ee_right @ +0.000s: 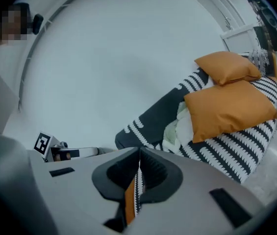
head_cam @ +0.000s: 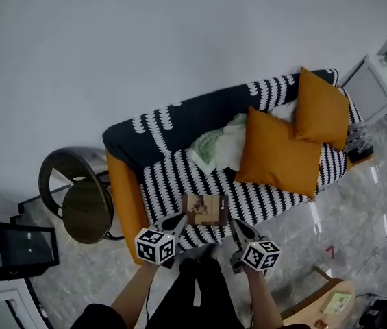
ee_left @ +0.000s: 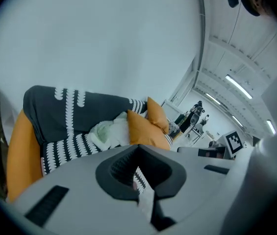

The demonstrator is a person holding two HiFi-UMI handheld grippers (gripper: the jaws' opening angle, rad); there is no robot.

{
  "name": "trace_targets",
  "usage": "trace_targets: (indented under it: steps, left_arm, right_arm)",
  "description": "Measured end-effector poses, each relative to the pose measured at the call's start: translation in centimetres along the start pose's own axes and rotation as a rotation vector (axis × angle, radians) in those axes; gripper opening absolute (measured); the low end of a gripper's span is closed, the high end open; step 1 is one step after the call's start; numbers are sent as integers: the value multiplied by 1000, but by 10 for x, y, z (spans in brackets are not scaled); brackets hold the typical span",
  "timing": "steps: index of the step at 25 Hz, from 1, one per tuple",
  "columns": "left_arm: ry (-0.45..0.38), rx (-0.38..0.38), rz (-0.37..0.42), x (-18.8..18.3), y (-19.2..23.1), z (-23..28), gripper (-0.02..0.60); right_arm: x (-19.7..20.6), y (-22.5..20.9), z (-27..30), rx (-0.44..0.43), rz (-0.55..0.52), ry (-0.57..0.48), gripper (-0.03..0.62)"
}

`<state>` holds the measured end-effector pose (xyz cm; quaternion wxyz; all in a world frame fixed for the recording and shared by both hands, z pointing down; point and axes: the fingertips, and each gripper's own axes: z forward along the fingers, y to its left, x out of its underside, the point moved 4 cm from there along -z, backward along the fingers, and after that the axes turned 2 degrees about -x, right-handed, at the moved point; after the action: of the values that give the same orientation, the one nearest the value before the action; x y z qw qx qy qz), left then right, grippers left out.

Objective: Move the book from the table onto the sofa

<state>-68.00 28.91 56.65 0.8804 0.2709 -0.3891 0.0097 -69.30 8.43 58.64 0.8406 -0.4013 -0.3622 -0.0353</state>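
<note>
Beside the sofa's orange left arm stands one round dark chair (head_cam: 83, 199). One sofa (head_cam: 179, 118) fills the middle of the head view, its seat covered in black-and-white stripes. Near the seat's front edge, the left gripper (head_cam: 178, 221) hovers with its jaws pressed together and nothing between them; its own view shows only a thin slit at the tips (ee_left: 139, 173).

One book (head_cam: 205, 209) lies flat on the striped seat, just beyond and between the two grippers, touched by neither. It looks small, stiff and fairly light, with a smooth cover that could slide in a pinch. The safest hold is probably on two opposite edges, one gripper to each, or along the spine, since the soft seat gives underneath it.

Right of the book, the right gripper (head_cam: 238, 227) is likewise closed on nothing, as its own view (ee_right: 139, 174) confirms. Farther right a pale crumpled cloth (head_cam: 219, 147) lies against two orange cushions (head_cam: 277, 153), which overlap. One low wooden table (head_cam: 304, 314) shows at the bottom right.
</note>
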Motion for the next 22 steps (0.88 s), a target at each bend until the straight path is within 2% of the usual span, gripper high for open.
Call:
trace_targets:
  steps: [6, 12, 22]
  left_arm:
    - [-142, 36, 93, -50, -60, -50, 15]
    - [-250, 37, 208, -77, -105, -97, 15]
    - [-316, 51, 286, -89, -133, -120, 15]
  right_arm:
    - [-44, 69, -42, -73, -125, -125, 25]
    - [-67, 128, -74, -123, -231, -193, 23]
    - [-84, 162, -91, -183, -266, -257, 23]
